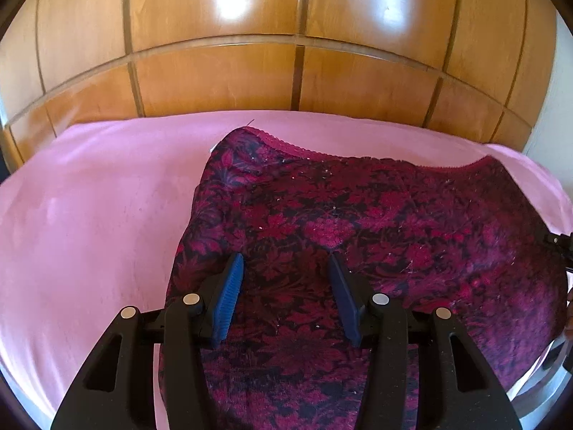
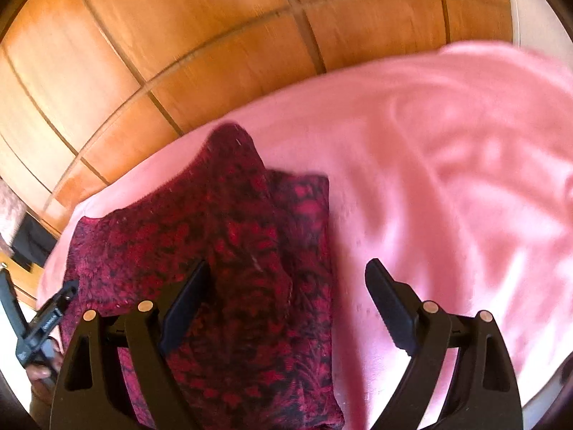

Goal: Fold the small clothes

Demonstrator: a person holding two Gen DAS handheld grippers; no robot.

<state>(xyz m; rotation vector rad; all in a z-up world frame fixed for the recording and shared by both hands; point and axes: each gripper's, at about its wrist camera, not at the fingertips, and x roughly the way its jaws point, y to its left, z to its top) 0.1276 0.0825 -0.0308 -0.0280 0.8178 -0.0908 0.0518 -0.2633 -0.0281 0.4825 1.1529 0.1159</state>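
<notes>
A small garment in dark red and black floral fabric, with a scalloped magenta band along its far edge, lies on a pink cloth. My left gripper is open, its blue pads hovering over the garment's near part. In the right wrist view the garment shows a folded flap and lies left of centre. My right gripper is open wide over the garment's right edge and the pink cloth. This view is motion-blurred.
A wooden panelled wall stands behind the pink-covered surface. The surface's far edge runs close behind the garment. The other gripper's black body shows at the far left of the right wrist view.
</notes>
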